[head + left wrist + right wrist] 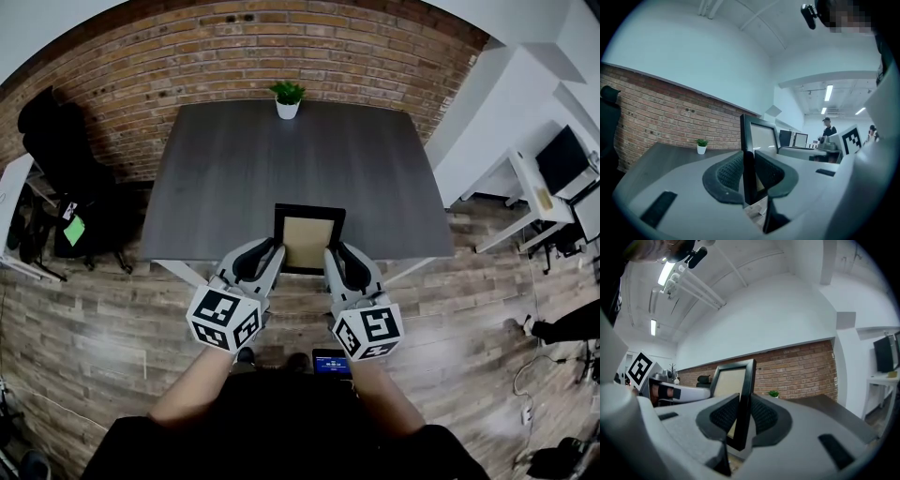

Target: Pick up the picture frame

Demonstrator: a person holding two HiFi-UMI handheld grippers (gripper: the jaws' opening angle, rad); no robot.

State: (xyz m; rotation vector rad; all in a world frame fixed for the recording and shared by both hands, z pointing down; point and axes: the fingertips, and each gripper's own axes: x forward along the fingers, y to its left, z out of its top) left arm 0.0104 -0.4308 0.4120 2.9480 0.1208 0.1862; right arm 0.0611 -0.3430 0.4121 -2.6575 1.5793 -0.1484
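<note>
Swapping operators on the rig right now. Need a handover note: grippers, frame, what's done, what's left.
Left gripper: jaws shut on the left edge of the picture frame.
Right gripper: jaws shut on its right edge.
Frame: held roughly upright between both, at the near edge of the table, with its lower part past that edge.
Done: two-sided grasp; it looks off the tabletop.
Left: lift clear, keeping both grips even. The potted plant sits at the far edge.
</note>
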